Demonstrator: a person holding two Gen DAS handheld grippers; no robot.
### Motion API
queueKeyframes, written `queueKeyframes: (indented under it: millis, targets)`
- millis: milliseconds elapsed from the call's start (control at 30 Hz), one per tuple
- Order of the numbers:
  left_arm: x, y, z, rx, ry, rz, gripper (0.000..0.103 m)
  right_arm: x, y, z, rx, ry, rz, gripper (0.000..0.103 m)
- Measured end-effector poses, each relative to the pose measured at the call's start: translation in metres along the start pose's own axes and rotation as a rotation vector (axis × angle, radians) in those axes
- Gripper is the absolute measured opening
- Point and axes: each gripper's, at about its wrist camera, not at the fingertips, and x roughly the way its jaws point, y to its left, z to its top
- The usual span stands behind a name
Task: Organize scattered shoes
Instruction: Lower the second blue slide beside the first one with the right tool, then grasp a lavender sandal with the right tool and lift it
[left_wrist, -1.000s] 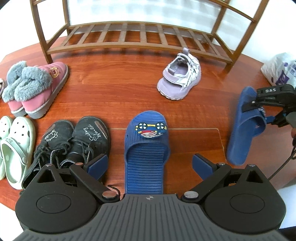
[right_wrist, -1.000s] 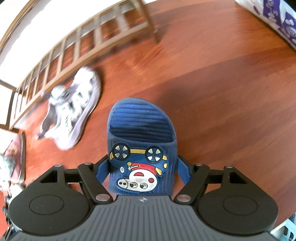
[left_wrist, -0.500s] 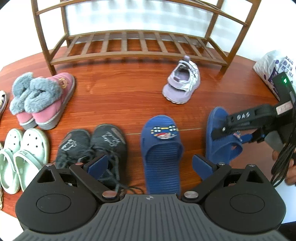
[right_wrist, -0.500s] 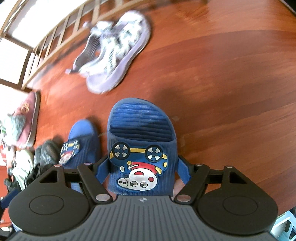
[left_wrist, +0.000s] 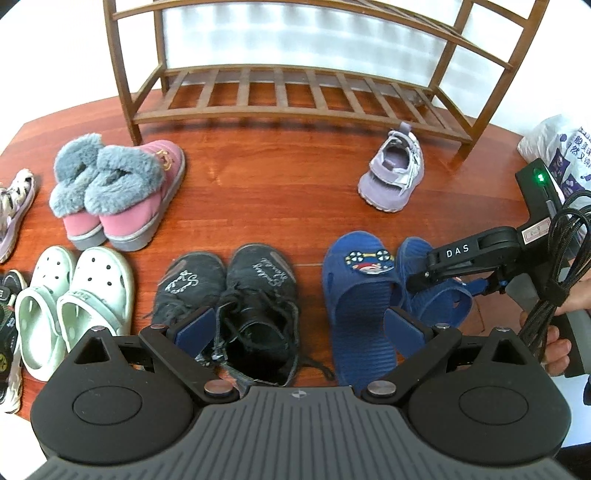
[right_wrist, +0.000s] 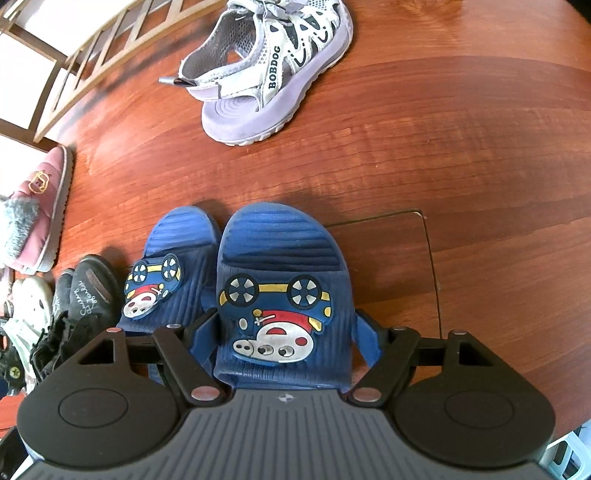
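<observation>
My right gripper (right_wrist: 284, 332) points steeply down with a blue cartoon slipper (right_wrist: 280, 266) between its pads. Its jaws are starting to open, and the pads still touch the strap's sides. The slipper rests on the wooden floor, toe to toe beside its mate (right_wrist: 166, 266). In the left wrist view, the right gripper (left_wrist: 454, 284) hangs over that slipper (left_wrist: 436, 306), just right of the mate (left_wrist: 354, 295). My left gripper (left_wrist: 299, 325) is open and empty, hovering above the black lace-up shoes (left_wrist: 255, 295) and the mate's heel.
A wooden shoe rack (left_wrist: 295, 107) stands at the back with bare slats. A lone lilac sandal (left_wrist: 393, 173) lies in front of it. Pink fur boots (left_wrist: 122, 192) and white clogs (left_wrist: 74, 288) sit left, a plastic bag (left_wrist: 554, 147) far right.
My right gripper carried the blue slipper leftwards and down until it stood beside its mate. My left gripper drifted left and back, so the shoe row slid rightwards in its view.
</observation>
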Motion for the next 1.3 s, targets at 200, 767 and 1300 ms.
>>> queueKeyframes:
  millis: [200, 767, 1300]
  targets:
    - [-0.005, 0.011, 0.000, -0.004, -0.013, 0.003, 0.098, -0.002, 0.006, -0.001, 0.001, -0.018, -0.015, 0.087]
    - [-0.011, 0.042, 0.015, -0.040, -0.006, 0.005, 0.098, -0.056, 0.035, 0.050, -0.003, -0.168, -0.052, 0.094]
    - [0.003, 0.056, 0.029, -0.169, 0.011, 0.043, 0.098, -0.041, 0.029, 0.179, 0.083, -0.220, -0.069, 0.095]
